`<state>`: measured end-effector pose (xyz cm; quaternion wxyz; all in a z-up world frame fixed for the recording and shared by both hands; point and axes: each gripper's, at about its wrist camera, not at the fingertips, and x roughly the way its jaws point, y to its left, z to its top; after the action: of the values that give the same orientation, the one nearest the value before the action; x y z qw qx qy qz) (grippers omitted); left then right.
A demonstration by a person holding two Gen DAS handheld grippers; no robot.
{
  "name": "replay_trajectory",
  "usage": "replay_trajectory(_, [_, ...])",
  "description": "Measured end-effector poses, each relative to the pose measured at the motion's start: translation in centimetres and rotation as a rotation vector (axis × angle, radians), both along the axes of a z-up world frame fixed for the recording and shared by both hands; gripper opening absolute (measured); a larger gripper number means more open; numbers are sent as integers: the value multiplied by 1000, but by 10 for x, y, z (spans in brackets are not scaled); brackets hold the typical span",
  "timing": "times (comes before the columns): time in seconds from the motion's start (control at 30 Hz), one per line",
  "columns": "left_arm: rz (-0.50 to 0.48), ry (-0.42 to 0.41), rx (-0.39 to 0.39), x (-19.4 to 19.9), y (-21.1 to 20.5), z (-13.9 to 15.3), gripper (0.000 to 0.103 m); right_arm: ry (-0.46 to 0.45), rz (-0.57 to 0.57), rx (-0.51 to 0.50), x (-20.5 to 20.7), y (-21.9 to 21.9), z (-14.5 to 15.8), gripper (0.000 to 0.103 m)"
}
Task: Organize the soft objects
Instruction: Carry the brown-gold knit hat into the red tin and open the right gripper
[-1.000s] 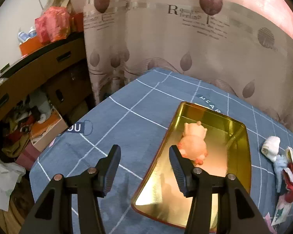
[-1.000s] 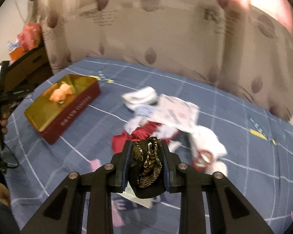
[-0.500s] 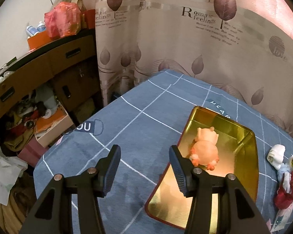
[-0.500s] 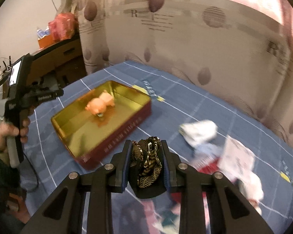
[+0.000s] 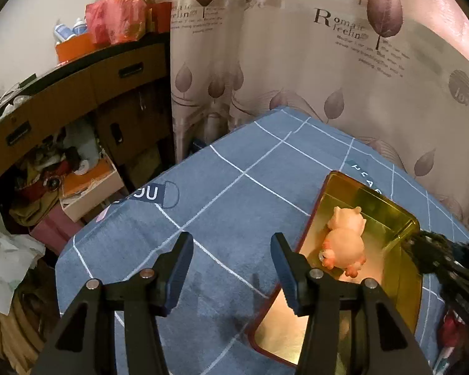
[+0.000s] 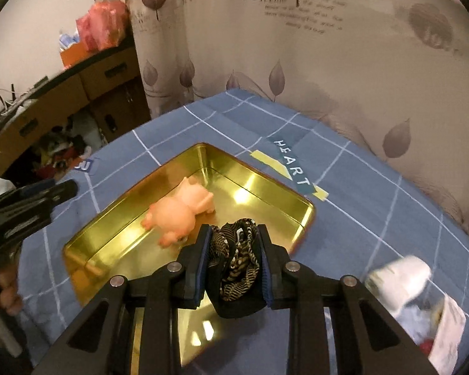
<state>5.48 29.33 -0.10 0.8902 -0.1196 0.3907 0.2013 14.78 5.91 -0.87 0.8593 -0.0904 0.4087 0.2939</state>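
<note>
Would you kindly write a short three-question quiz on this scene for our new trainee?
1. True or false: the left gripper is holding something between its jaws.
2. Multiple choice: what already lies inside the gold tin? A) a white sock B) a pink pig toy C) a red cloth
3. Fill in: the right gripper is shut on a black-and-gold patterned ____ and holds it over the tin.

Key
1. False: its jaws are open and empty, over the blue checked cloth.
2. B: the pink pig toy lies on its side in the tin.
3. Scrunchie, as best the view shows.
</note>
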Motion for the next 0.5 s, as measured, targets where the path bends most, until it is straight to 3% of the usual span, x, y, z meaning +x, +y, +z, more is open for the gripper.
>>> replay_trajectory(0.3, [19,13,-43,5,12,-10,53,63,-25,-61,42,23,-33,26])
replay_trajectory(0.5, [10,13,-48,7,10,-12,53,84,-31,-78,48,27,-47,35])
